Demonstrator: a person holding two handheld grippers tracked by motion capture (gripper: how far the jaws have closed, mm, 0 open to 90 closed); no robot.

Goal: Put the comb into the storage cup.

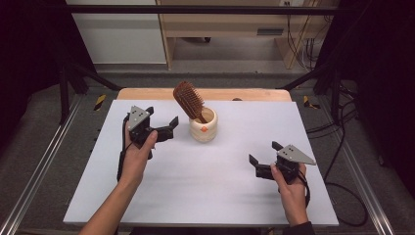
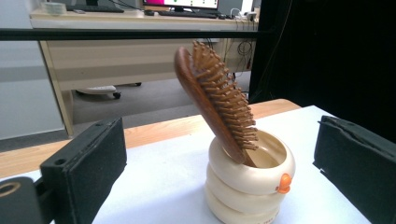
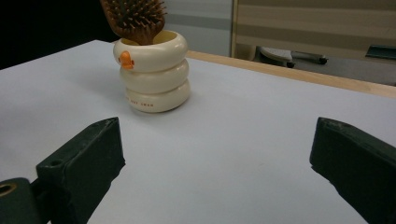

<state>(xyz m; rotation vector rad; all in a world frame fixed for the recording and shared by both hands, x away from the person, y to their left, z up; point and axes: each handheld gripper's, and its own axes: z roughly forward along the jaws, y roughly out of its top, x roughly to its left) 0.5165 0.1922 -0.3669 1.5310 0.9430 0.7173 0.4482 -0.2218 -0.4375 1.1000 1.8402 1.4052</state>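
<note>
The left gripper (image 1: 162, 126) hovers over the worktop (image 1: 205, 191) with its jaws spread wide and nothing between them; in the high view it sits at about nine o'clock from the cup (image 1: 203, 125), just beside it but not touching. In the left gripper view the cup (image 2: 250, 186) stands between and beyond the two black jaws, slightly toward three o'clock. It is a cream cup shaped like three stacked rings, with a small orange mark near its rim. A wooden hairbrush (image 1: 189, 101) stands handle-down inside it, its bristled head leaning out toward eleven o'clock in the high view.

The right gripper (image 1: 263, 157) is held low over the worktop at about five o'clock from the cup, well apart from it, its jaws also wide apart and empty. In the right gripper view the cup (image 3: 154, 72) lies ahead toward eleven o'clock, with the brush's head (image 3: 134, 18) rising from it.
</note>
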